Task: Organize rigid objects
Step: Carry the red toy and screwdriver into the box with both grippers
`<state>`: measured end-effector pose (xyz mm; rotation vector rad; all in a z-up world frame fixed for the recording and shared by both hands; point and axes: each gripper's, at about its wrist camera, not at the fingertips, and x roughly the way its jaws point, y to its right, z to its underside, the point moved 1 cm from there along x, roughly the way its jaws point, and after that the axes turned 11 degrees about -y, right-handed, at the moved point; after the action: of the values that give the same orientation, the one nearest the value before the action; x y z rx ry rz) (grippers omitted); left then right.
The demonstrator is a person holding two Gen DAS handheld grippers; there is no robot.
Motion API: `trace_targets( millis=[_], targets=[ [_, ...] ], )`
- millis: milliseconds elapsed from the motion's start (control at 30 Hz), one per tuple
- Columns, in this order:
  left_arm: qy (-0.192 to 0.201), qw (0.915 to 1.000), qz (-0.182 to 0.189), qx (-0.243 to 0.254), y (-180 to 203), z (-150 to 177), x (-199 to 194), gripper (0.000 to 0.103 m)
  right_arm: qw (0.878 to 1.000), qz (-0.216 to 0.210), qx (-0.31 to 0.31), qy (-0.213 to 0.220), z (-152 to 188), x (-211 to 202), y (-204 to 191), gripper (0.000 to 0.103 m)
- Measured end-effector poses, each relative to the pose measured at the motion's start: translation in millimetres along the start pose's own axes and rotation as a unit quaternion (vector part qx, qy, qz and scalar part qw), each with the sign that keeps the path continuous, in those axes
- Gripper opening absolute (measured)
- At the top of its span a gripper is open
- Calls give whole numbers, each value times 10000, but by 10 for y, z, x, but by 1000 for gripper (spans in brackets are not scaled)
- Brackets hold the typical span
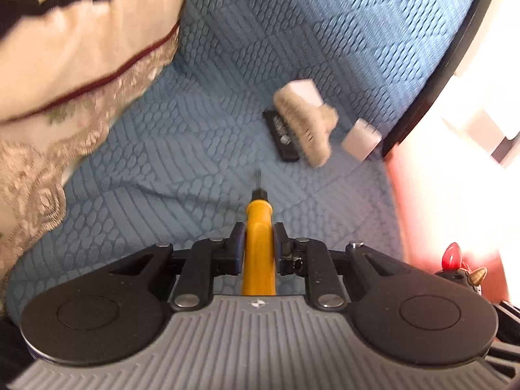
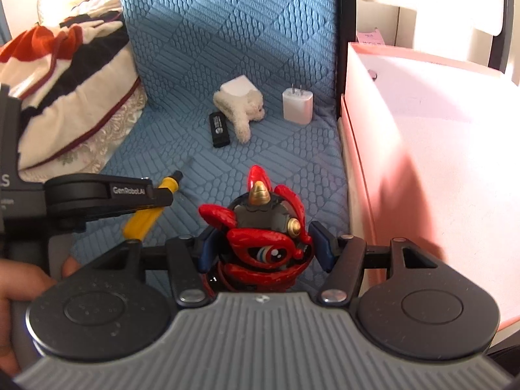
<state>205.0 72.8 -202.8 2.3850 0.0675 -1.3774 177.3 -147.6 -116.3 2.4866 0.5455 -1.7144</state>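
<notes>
Left wrist view showed me the left gripper [image 1: 259, 239] clamped on a yellow-handled screwdriver [image 1: 259, 253], its pads pressing both sides of the handle and the dark tip pointing forward past the fingertips over the blue quilted cover [image 1: 182, 149]. Ahead of those tongs and a little to the right lay a black USB stick [image 1: 282, 136] touching a fluffy white plush toy [image 1: 307, 126], with a white block [image 1: 304, 89] behind the plush and a white charger plug [image 1: 361, 139] further right; this view was blurred, so finer detail escaped me. A striped pillow with lace trim [image 1: 74, 65] filled the far left. On the right wrist view, I saw the right gripper [image 2: 266, 250] with a red and black toy figure with gold horns [image 2: 265, 237] sitting between its blue pads; the left pad seemed to touch the figure, the right pad stood close beside it, and I could not tell whether it pressed. To the right of those tongs stood an open pink box [image 2: 367, 175], its floor pale and sunlit. To their left the other gripper carried the screwdriver above the cover, and a hand [image 2: 19, 292] held its grip.
</notes>
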Motion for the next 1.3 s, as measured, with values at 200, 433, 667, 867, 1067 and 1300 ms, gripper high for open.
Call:
trace_targets(
  millis=[200, 433, 667, 867, 1067, 1300],
  targets=[
    [184, 9991, 258, -278, 111, -68, -325, 21, 9999, -95, -17, 113, -196, -299, 91, 62],
    [327, 9984, 362, -285, 322, -247, -667, 21, 9996, -153, -36, 244, -487, -635, 229, 62],
    [492, 9966, 626, -230, 617, -421, -1062, 21, 9984, -184, -93, 524, -836, -1028, 396, 62],
    [644, 9943, 850, -77, 942, -556, -1370, 21, 9964, -177, -85, 829, -1084, -1381, 556, 62],
    [761, 9921, 996, 98, 1356, -653, -1572, 21, 9942, -146, -53, 1065, -1267, -1695, 758, 62],
    [768, 9908, 1082, 281, 1791, -657, -1554, 21, 9935, -43, 62, 1138, -1290, -1843, 1135, 62]
  ],
)
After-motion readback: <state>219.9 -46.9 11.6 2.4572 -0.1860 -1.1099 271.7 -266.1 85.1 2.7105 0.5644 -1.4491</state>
